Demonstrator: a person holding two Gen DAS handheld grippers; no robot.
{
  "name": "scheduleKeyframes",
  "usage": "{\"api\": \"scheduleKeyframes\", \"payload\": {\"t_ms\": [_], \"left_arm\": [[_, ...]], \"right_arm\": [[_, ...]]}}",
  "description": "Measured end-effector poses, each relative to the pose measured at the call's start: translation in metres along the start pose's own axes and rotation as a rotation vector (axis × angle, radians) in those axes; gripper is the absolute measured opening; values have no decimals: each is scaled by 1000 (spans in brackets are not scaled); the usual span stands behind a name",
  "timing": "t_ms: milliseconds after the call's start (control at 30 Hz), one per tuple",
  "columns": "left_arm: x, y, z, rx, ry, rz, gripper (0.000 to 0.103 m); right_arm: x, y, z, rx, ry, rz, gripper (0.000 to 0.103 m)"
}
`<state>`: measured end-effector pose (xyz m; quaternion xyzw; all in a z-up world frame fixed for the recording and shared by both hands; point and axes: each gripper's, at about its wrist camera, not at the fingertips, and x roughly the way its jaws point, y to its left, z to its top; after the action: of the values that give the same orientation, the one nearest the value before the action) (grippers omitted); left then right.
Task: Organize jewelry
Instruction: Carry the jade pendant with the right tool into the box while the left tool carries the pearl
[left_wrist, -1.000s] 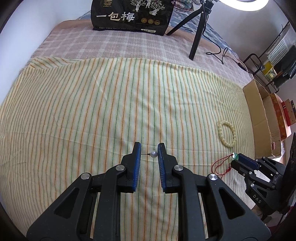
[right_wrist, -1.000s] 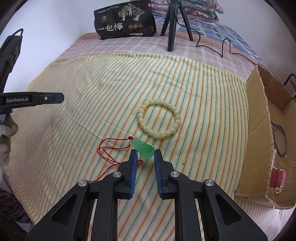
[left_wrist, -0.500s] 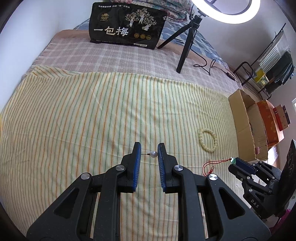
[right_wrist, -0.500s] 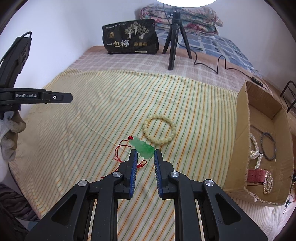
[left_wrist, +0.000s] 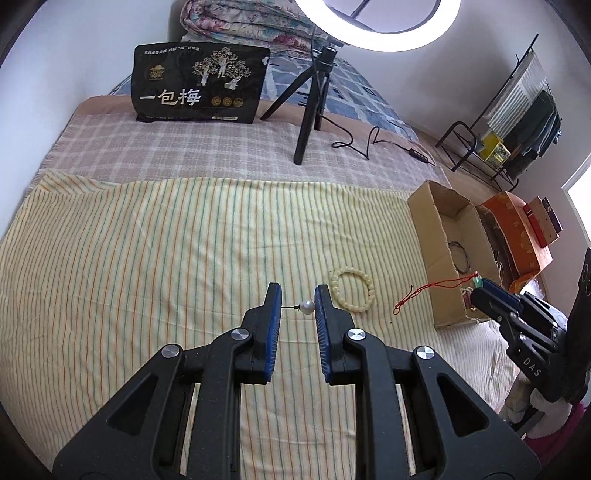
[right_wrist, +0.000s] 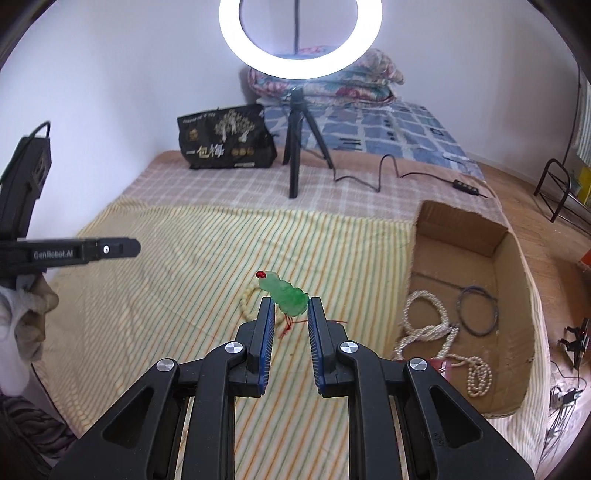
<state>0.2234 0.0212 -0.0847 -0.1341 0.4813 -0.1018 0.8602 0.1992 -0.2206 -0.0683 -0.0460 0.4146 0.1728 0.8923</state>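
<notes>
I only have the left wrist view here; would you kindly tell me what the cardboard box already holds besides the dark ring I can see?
Observer: The right wrist view shows a white pearl necklace coiled in the open cardboard box, beside the dark ring.
Operator: Thank you. What exactly is the right gripper holding?
Observer: The right gripper is shut on a green carved jade pendant with a red bead on top.
Operator: Is the pendant's cord clear of the bed?
Observer: Your view shows that better; here the red cord just dangles below the fingers.

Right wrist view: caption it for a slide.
Right tongs grip a green pendant above the striped cloth, beside a cardboard box holding jewelry.
</notes>
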Motion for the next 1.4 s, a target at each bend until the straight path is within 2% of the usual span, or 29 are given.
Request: {"api": "scheduleKeyframes", "payload": {"t_ms": [367,700,1100,1400], "left_arm": [[-5,-69,6,93,-21,-88,17],[9,-138,10,165,-18,-168,17],[47,-207,9,238,13,-215,17],[74,-236,10,268,36,-229,17]], "right_arm": [[-40,-54,23,105,-113,-55,16],[-54,-110,22,193,-143,-142,16],[-45,-166,24,238,-139,-204,16],[-19,-187,32,261,-137,-216,16]]}}
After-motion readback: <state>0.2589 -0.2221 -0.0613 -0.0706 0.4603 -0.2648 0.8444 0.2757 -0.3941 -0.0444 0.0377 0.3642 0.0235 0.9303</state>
